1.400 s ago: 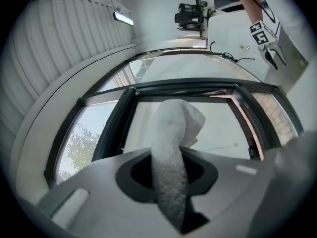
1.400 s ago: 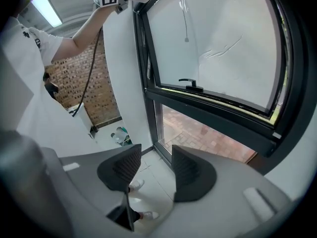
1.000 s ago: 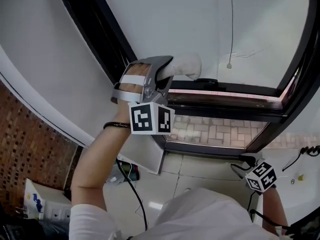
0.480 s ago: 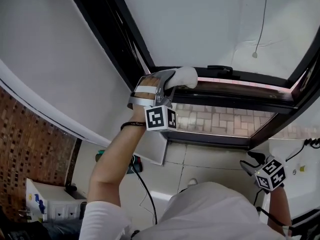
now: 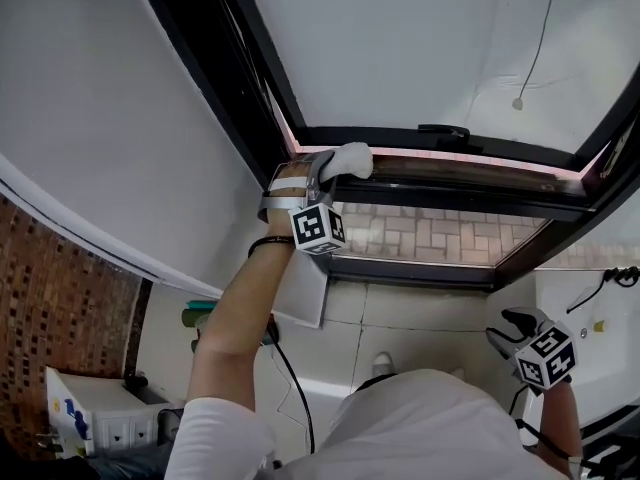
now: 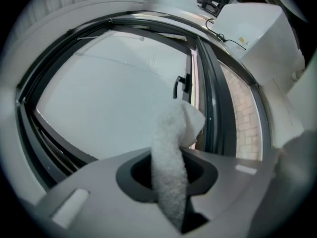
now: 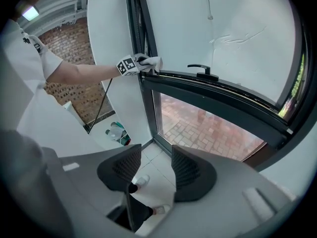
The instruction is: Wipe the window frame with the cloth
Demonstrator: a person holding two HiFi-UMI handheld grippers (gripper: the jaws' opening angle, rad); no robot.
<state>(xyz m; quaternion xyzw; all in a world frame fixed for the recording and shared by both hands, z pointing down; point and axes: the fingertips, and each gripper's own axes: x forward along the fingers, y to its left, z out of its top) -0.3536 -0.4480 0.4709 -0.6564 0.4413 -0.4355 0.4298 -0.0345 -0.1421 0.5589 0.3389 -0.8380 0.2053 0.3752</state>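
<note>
Cloth (image 5: 352, 158), white and fluffy, clenched in left tongs (image 6: 169, 180), seemingly touches dark window frame (image 5: 460, 200); right tongs (image 7: 156, 170) gape.

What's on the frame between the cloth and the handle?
Nothing: bare frame between cloth and handle, shown in head view and right gripper view.

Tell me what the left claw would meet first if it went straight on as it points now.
Probably the dark window frame: the cloth held in the left claw seems to touch it.
</note>
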